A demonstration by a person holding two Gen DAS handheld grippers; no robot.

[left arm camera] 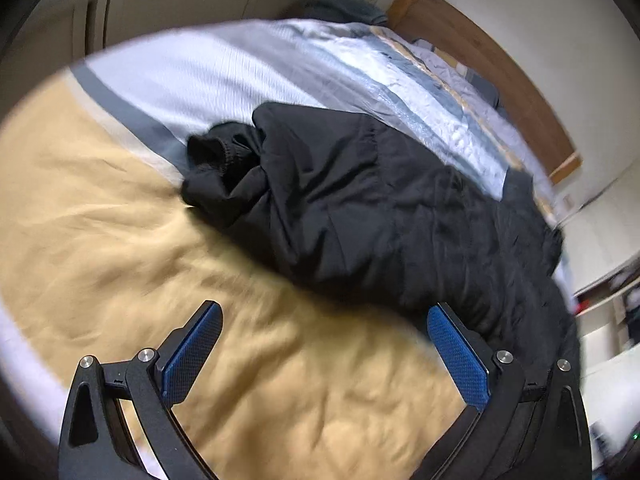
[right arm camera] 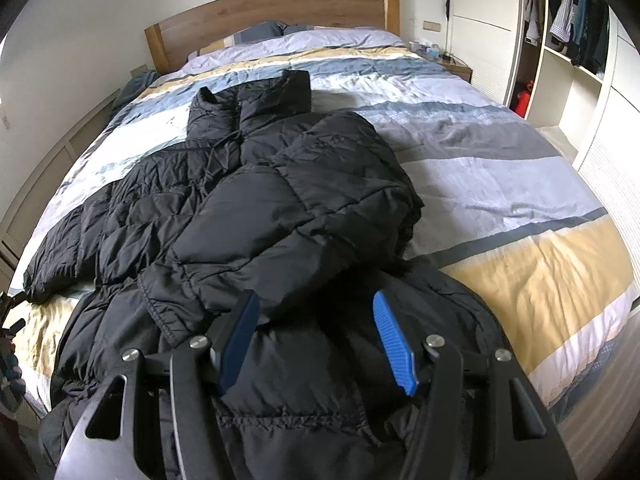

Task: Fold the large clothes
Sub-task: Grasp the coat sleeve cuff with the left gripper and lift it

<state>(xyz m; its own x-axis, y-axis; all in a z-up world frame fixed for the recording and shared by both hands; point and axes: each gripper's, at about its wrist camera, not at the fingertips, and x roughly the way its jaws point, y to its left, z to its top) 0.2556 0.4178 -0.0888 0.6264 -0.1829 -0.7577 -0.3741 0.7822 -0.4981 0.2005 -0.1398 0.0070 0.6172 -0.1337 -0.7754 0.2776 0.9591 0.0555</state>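
Note:
A large black puffer jacket [right arm camera: 248, 208] lies on the bed, collar toward the headboard, one sleeve folded across its front and the other stretched out to the left. My right gripper [right arm camera: 316, 304] is open, low over the jacket's lower part, with nothing between its jaws. In the left wrist view, which is blurred, the jacket [left arm camera: 360, 208] lies ahead and to the right, with a sleeve cuff [left arm camera: 216, 156] toward the left. My left gripper [left arm camera: 324, 316] is wide open and empty above the yellow part of the bed cover, its right fingertip close to the jacket's edge.
The bed has a striped cover [right arm camera: 500, 176] of white, grey, blue and yellow and a wooden headboard [right arm camera: 272, 12]. An open wardrobe [right arm camera: 568, 28] with hanging clothes stands at the right. A bedside table [right arm camera: 452, 62] holds small items. White panelling [right arm camera: 36, 196] runs along the left.

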